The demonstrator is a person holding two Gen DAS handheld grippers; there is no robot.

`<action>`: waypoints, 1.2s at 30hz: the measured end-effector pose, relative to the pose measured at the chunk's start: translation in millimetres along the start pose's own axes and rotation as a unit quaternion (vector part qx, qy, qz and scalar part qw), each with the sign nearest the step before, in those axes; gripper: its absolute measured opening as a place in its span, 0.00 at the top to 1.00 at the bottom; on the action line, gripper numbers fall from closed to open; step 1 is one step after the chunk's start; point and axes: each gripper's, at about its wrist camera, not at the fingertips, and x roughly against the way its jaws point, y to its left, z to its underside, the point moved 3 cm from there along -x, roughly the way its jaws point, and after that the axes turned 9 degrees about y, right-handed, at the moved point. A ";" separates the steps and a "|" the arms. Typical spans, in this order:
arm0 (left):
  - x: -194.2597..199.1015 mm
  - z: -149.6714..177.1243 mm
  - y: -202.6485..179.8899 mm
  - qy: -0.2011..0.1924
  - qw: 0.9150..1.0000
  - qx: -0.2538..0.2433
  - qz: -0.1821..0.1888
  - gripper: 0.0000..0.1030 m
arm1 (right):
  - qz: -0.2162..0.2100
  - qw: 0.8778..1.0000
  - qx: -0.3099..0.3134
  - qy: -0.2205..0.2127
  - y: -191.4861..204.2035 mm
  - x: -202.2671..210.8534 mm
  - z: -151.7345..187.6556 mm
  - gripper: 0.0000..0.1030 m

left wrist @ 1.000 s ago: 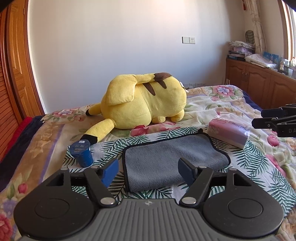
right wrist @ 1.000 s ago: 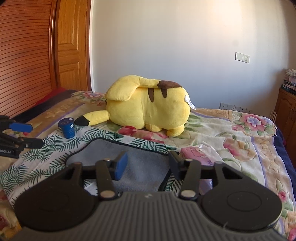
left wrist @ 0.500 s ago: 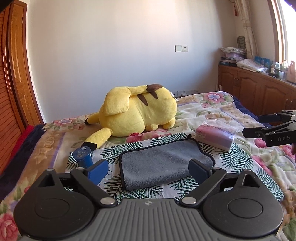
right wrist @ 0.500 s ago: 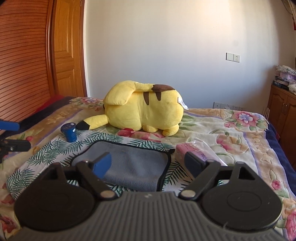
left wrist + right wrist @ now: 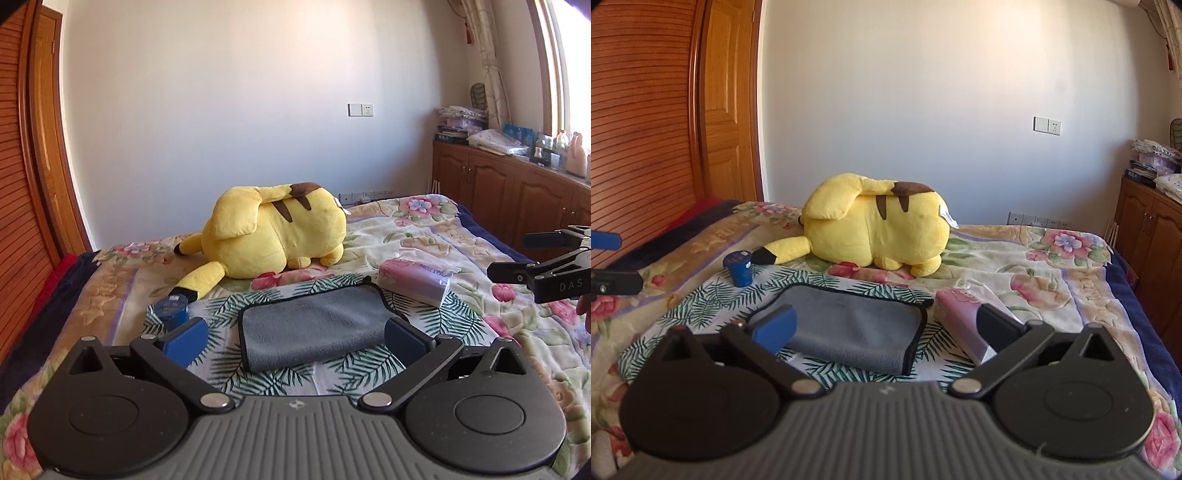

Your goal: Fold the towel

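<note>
Bright window daylight from the right, sharp focus, fisheye-bent edges.

A home bedroom is showing here. A wide bed (image 5: 436,236) is lying under a flower-patterned quilt, and a big yellow plush toy with brown stripes (image 5: 273,236) is resting on it. A tall wooden louvred wardrobe door (image 5: 639,122) is standing along 1 side, and low brown wooden cabinets (image 5: 517,195) are running under a sunlit window, carrying stacked folded linen and small bottles (image 5: 491,136). A pale patterned curtain (image 5: 487,62) is hanging beside the window. A white wall switch and socket plate (image 5: 1047,125) is sitting on the plain white wall (image 5: 923,92).
</note>
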 end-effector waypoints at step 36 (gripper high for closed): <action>45.5 99.4 -36.2 0.005 0.999 0.028 -0.017 0.16 | -0.018 1.000 -0.023 -0.003 38.2 57.1 74.6 0.00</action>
